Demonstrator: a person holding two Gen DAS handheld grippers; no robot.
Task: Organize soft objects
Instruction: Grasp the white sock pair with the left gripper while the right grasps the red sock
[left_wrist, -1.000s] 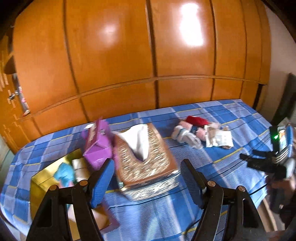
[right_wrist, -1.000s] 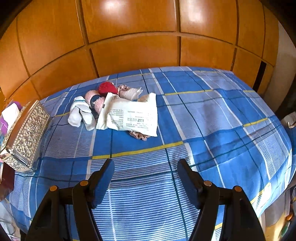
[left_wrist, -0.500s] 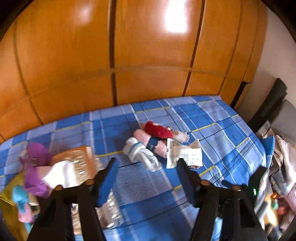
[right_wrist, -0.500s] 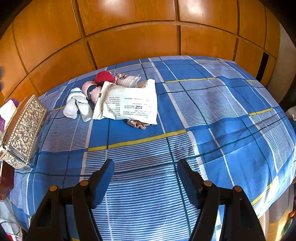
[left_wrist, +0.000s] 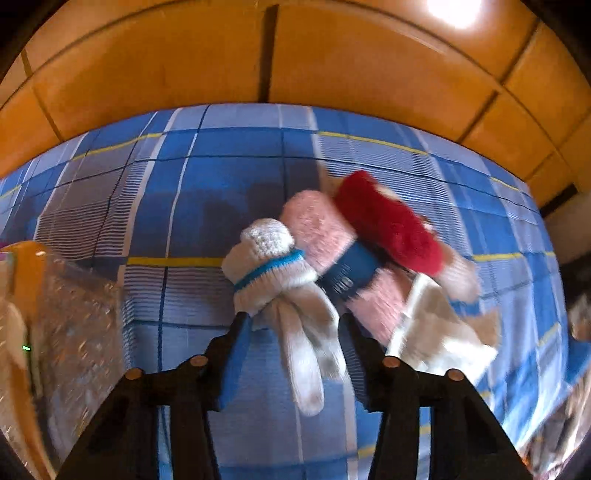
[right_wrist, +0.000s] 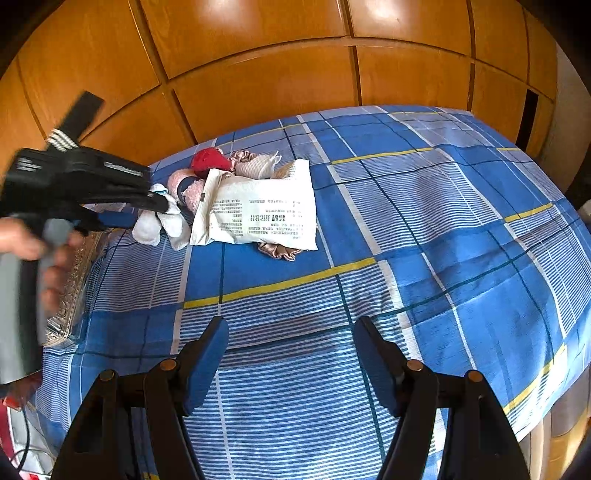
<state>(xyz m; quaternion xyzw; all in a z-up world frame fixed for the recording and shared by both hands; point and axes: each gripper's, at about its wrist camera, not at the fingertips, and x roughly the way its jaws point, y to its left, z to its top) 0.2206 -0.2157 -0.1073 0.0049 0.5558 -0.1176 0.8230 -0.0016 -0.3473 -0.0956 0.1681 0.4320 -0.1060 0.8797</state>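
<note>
- Left wrist view: now looking steeply down at the sock pile instead of at the tissue box (pushed out to the left edge), having swung across the blue plaid bedspread and dropped close.
- Left gripper: jaws just narrowing, with the white sock pair lying between the blue pads at lower centre; pads not clearly pressing on the fabric yet, so spread around it rather than pinching.
- Lying just right of the white pair: pink sock roll and red sock, touching each other; white packet overlapping their lower right ends.
- Right wrist view: left gripper reaching in from the left edge, tips down at the white sock pair.
- Right gripper: hanging spread and empty at lower centre, holding position as before (no socks near it).
- Meaning for the task, probably: reaching done, grasping beginning; lifting and sorting not yet started.
</note>
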